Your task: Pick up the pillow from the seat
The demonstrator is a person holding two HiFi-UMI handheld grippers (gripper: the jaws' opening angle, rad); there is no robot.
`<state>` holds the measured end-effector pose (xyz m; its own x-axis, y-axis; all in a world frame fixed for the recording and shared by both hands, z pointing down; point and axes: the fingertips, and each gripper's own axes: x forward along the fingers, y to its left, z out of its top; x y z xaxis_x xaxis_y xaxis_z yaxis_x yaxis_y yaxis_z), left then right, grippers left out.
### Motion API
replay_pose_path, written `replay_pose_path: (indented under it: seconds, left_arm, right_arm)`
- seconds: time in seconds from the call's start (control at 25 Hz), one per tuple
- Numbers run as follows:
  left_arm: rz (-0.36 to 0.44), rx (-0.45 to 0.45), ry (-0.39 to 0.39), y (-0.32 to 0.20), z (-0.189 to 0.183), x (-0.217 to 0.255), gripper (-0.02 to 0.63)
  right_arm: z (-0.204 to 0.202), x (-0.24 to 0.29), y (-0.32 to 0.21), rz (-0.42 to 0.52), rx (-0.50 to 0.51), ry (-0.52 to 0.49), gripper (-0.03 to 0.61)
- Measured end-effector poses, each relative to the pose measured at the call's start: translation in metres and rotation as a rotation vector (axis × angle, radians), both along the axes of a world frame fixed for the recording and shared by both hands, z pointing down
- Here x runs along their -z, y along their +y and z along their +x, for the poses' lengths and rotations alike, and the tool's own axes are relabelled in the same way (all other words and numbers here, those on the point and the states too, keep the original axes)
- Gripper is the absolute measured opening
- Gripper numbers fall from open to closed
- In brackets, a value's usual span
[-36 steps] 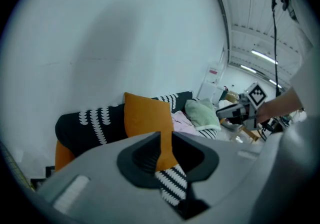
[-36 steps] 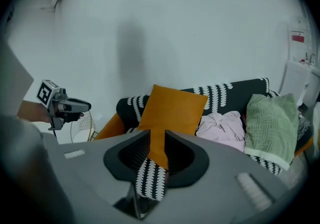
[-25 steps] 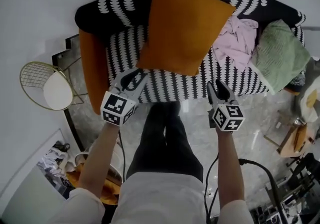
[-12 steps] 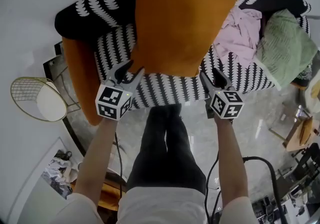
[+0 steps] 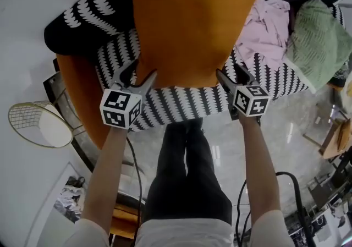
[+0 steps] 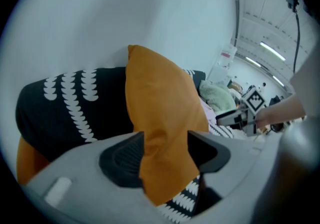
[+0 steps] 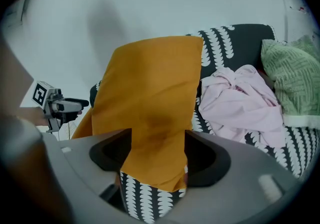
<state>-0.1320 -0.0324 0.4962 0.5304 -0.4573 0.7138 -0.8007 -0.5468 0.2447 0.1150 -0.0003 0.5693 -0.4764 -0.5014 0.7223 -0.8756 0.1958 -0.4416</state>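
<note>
Your left gripper (image 5: 142,72) and right gripper (image 5: 228,72) have both dropped toward the sofa since 1 s ago, and the view has closed in w/ them; they now sit at the bottom edge of the square orange fabric pillow (image 5: 187,20), which stands on the seat of the black sofa with white leaf print (image 5: 82,17), leaning on the backrest; left is at its lower left corner, right at its lower right. Jaws on both have just been opening and stand well apart, each w/ a pillow corner between the pads, not clamped yet. Expect it light, soft, squashy; fabric will prob. bunch and slip if you nip only the tip; push each corner deeper into the jaws, close firmly, lift the 2 sides together so it doesn't sag or swing.
</note>
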Motion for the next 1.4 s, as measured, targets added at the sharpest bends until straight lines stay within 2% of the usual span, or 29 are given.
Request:
replay_pose_path:
  seconds: [0.16,0.28,0.44,0.6,0.88,1.0,1.2,1.28,1.4]
  left_arm:
    - [-0.023,0.005,0.002,-0.011,0.003,-0.027,0.307]
    - [-0.052,0.009,0.037,-0.018,0.007,-0.042,0.36]
    - [-0.103,-0.038,0.046,-0.02,0.016,-0.061,0.442]
    - [-0.144,-0.053,-0.004,-0.024,0.012,-0.082,0.448]
    - [-0.158,-0.061,-0.006,-0.032,0.016,-0.101,0.448]
    - [-0.156,-0.088,-0.003,-0.032,0.02,-0.107,0.416]
    - [-0.107,-0.109,-0.015,-0.031,0.024,-0.103,0.274]
    - [-0.097,-0.119,-0.027,-0.028,0.028,-0.098,0.215]
    - [-0.078,-0.138,-0.049,-0.024,0.035,-0.088,0.158]
  right_arm:
    - [0.007,-0.03,-0.012,-0.028,-0.006,-0.034,0.373]
    - [0.006,-0.043,-0.021,-0.037,-0.003,-0.083,0.452]
    - [-0.005,-0.056,-0.027,-0.047,0.041,-0.137,0.537]
    - [-0.019,-0.064,-0.035,-0.059,0.076,-0.16,0.545]
    - [-0.025,-0.079,-0.047,-0.065,0.069,-0.189,0.542]
    - [-0.032,-0.082,-0.05,-0.06,0.077,-0.205,0.486]
    - [-0.038,-0.079,-0.05,-0.019,0.123,-0.123,0.363]
    - [-0.042,-0.071,-0.047,-0.001,0.135,-0.103,0.29]
    - [-0.045,-0.057,-0.045,0.017,0.142,-0.097,0.218]
